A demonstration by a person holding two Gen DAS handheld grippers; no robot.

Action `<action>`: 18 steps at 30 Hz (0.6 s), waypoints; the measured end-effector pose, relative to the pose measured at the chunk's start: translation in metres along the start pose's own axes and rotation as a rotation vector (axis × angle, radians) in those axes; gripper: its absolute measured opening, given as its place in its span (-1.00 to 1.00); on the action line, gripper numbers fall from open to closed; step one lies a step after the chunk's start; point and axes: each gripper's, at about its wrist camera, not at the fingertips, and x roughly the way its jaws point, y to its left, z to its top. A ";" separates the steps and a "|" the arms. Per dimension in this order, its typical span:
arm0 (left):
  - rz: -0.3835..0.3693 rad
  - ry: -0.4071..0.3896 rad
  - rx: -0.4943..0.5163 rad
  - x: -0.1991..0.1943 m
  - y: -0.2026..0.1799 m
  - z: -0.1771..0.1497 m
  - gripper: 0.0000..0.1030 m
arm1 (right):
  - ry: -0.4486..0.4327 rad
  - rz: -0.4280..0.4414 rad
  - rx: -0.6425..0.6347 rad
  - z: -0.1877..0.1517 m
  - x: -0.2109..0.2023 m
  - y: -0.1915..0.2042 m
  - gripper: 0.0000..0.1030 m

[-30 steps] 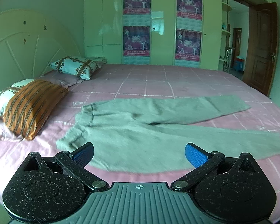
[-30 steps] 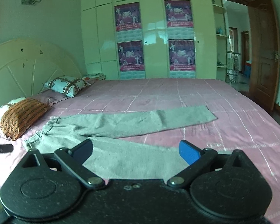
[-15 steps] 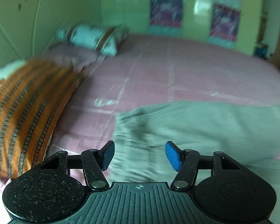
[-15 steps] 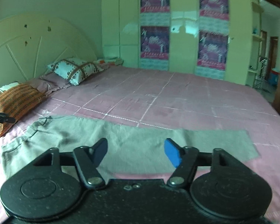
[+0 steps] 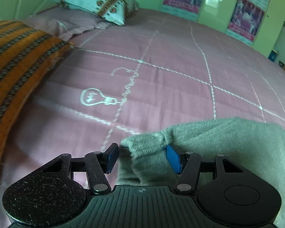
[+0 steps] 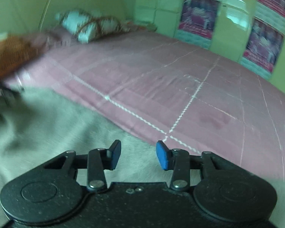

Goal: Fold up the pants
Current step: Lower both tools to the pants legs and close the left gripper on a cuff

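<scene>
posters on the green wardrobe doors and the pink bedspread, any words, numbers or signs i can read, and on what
No text can be read.
Purple and pink posters on the green wardrobe doors: they carry print, too small and blurred to read in both views.
Pink quilted bedspread: no words, only a white stitched light bulb drawing with a curly cord.
</scene>
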 end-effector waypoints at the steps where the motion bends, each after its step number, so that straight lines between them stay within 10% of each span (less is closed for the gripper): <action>1: 0.001 0.003 0.014 0.003 -0.001 0.001 0.12 | 0.019 -0.008 -0.026 -0.001 0.008 -0.003 -0.35; 13: 0.081 0.036 0.151 0.021 -0.026 0.008 0.11 | 0.089 0.063 -0.089 -0.005 0.038 -0.020 -0.25; 15: 0.057 0.029 0.142 0.019 -0.026 0.008 -0.21 | 0.097 0.074 -0.074 -0.005 0.039 -0.022 -0.25; 18: 0.043 0.014 0.177 0.018 -0.033 0.006 -0.43 | 0.106 0.074 -0.104 -0.002 0.042 -0.016 -0.92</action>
